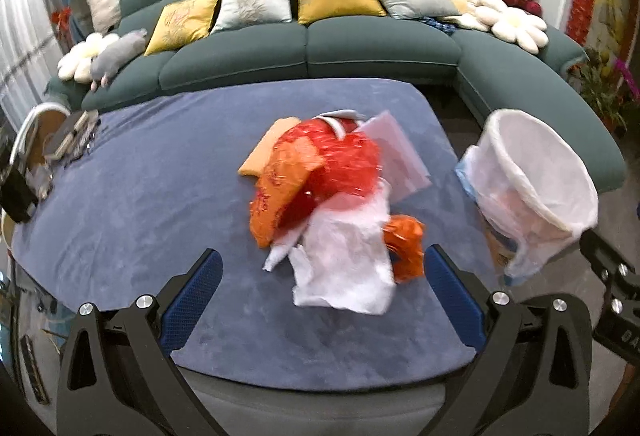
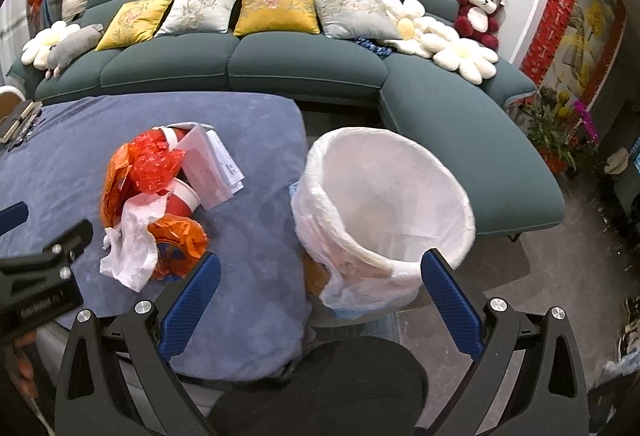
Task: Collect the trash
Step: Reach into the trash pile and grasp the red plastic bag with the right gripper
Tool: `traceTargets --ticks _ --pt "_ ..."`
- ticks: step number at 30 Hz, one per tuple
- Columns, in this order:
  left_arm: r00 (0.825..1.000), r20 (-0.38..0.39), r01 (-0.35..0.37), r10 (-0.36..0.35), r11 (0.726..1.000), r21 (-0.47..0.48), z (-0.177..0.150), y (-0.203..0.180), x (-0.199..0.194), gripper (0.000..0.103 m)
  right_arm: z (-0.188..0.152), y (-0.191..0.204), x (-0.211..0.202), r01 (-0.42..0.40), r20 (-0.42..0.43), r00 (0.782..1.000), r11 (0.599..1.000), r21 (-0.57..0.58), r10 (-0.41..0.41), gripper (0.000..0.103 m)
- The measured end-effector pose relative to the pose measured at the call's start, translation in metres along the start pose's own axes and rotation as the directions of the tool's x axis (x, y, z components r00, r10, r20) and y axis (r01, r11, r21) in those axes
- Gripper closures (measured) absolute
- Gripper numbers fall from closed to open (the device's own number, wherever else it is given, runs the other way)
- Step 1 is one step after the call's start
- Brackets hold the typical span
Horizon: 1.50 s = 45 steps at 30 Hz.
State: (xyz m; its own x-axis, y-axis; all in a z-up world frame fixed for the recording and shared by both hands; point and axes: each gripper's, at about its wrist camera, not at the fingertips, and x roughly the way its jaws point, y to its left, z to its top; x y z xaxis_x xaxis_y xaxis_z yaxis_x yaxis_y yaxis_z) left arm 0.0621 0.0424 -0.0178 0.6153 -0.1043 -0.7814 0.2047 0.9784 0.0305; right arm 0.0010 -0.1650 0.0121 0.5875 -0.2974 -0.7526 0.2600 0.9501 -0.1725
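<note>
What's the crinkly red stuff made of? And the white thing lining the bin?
The crinkly red stuff looks like thin plastic film: it is glossy, creased and partly see-through. The bin liner also seems thin plastic: milky, translucent, folded loosely over the rim.

My left gripper [image 1: 323, 272] fills the lower part of its own wrist view: two matte black angular arms with triangular cut-outs, each tipped by a long blue pad with a fine dotted texture. Round silver screw heads sit in pairs on each arm, at lower left and lower right of the frame. My right gripper [image 2: 320, 272] is built the same, black frame, blue textured pads, silver screws. At the left edge of the right wrist view I see the left gripper's black side, with small silver screws and embossed lettering too blurred to read.
</note>
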Motion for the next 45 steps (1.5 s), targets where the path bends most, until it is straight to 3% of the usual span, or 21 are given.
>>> traceTargets --ticks 8,20,23,30,36,40,43,45 --pt "0.997 -0.058 -0.056 0.056 0.998 0.01 0.016 0.024 0.046 0.007 0.018 0.032 0.024 -0.041 -0.01 0.999 0.999 -0.031 0.04 0.007" --pt "0.996 -0.092 0.0 -0.002 1.0 -0.018 0.04 0.044 0.115 0.009 0.05 0.081 0.064 -0.104 -0.042 0.994 0.993 -0.057 0.102 0.007" --pt "0.993 -0.114 0.037 -0.04 0.999 -0.03 0.041 0.047 0.127 0.021 0.056 0.096 0.072 -0.124 -0.048 0.992 0.99 -0.064 0.121 0.007" --pt "0.979 -0.158 0.113 -0.128 0.989 -0.101 0.041 0.07 0.143 0.08 0.063 0.127 0.09 -0.18 -0.069 0.982 0.98 -0.079 0.175 0.007" --pt "0.978 -0.15 0.12 -0.142 0.981 -0.15 0.04 0.091 0.136 0.091 0.066 0.15 0.103 -0.237 -0.087 0.969 0.967 -0.091 0.229 0.011" --pt "0.977 -0.152 0.121 -0.149 0.976 -0.182 0.041 0.102 0.134 0.092 0.069 0.169 0.114 -0.263 -0.102 0.962 0.96 -0.099 0.253 0.014" --pt "0.977 -0.152 0.12 -0.151 0.973 -0.195 0.042 0.106 0.133 0.092 0.071 0.179 0.126 -0.28 -0.126 0.956 0.955 -0.099 0.267 0.022" --pt "0.979 -0.148 0.113 -0.143 0.975 -0.189 0.043 0.107 0.132 0.092 0.07 0.185 0.132 -0.281 -0.138 0.954 0.954 -0.106 0.266 0.036"
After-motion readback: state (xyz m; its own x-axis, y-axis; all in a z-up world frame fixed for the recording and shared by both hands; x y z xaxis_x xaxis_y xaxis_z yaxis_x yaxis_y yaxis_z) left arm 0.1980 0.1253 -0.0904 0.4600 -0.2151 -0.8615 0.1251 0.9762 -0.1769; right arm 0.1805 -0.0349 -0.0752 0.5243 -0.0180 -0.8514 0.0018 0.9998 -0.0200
